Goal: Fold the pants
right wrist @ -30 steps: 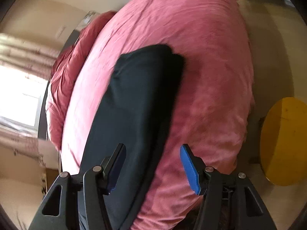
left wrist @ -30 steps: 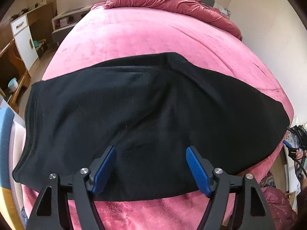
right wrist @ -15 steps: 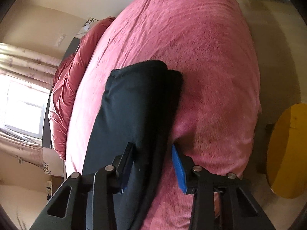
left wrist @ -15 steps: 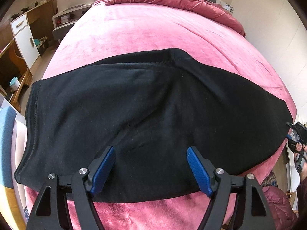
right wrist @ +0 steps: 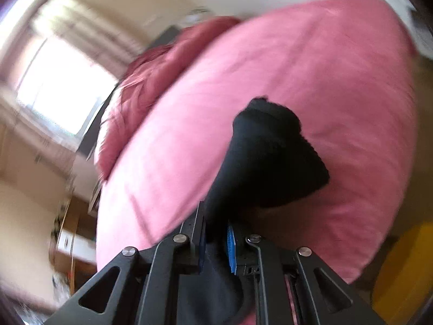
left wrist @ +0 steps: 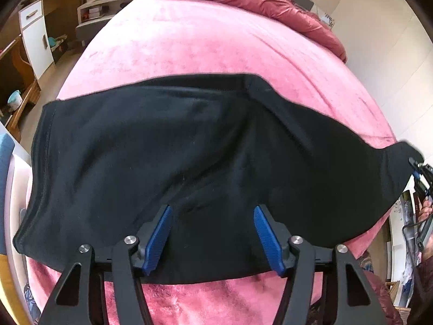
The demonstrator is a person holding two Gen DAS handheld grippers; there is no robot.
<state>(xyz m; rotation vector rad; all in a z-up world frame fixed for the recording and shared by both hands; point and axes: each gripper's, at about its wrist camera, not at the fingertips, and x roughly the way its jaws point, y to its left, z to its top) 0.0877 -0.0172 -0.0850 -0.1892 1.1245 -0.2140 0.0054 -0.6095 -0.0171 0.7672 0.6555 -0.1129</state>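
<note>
A: Black pants [left wrist: 205,149] lie spread across the pink bed [left wrist: 216,43], filling the left view's middle from nine to three o'clock.

B: And the grippers?

A: Left gripper [left wrist: 211,227] gapes wide above the near hem; right gripper [right wrist: 216,233] is clamped on the pants' end.

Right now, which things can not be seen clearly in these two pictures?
- Right wrist view: motion blur smears the window and furniture.
- Right wrist view: the right hand-held gripper covers the pinched part of the pants.
- Left wrist view: the left hand-held gripper hides part of the pants' near edge.
</note>
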